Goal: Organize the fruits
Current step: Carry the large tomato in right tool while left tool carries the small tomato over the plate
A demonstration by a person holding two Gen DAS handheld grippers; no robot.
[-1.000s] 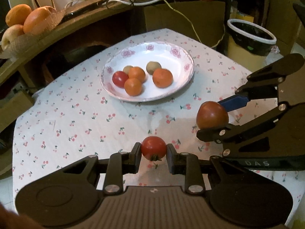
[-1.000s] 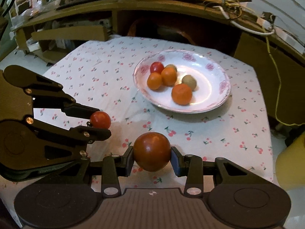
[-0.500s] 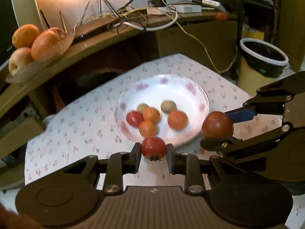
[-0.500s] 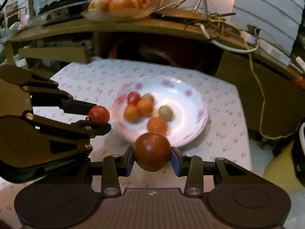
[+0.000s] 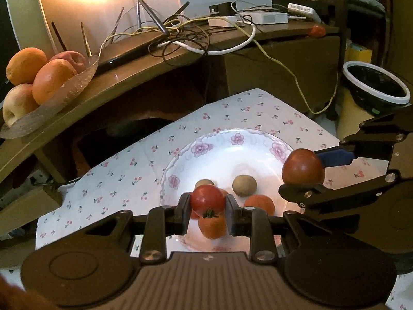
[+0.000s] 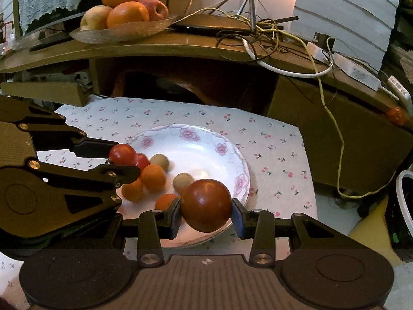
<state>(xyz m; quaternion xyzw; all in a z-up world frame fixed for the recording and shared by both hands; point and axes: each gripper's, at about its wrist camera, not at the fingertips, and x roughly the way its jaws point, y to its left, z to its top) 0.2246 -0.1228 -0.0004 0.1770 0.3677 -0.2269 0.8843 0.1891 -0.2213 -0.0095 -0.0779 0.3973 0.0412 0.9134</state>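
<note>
1. Left gripper (image 5: 207,211) is clamped on a small red tomato (image 5: 208,199), pinched between both fingers with its green stem end facing down toward the camera.
2. Right gripper (image 6: 206,213) is closed on a larger dark red tomato (image 6: 206,204), held between its blue-padded fingers.
3. Both held fruits hang over the white floral plate (image 5: 219,142): the small tomato above the near left part of the plate, the dark tomato above its near right rim.
4. From the left wrist view, the right gripper comes in from the right side with the dark tomato showing at its tip.
5. From the right wrist view, the left gripper comes in from the left side, and its tomato sits just in front of the fruit pile.
6. On the plate lie several orange fruits (image 6: 153,177), a red fruit (image 6: 142,160) and two small brownish round fruits (image 5: 244,185), grouped toward the near left half.
7. Plate rests on a cherry-print tablecloth (image 5: 129,170).
8. Behind the table, a wooden shelf (image 6: 180,44) carries a dish of oranges and apples (image 6: 124,13) and a tangle of cables (image 5: 185,33).
9. A dark, white-rimmed bin (image 5: 376,87) stands to the right of the table.
</note>
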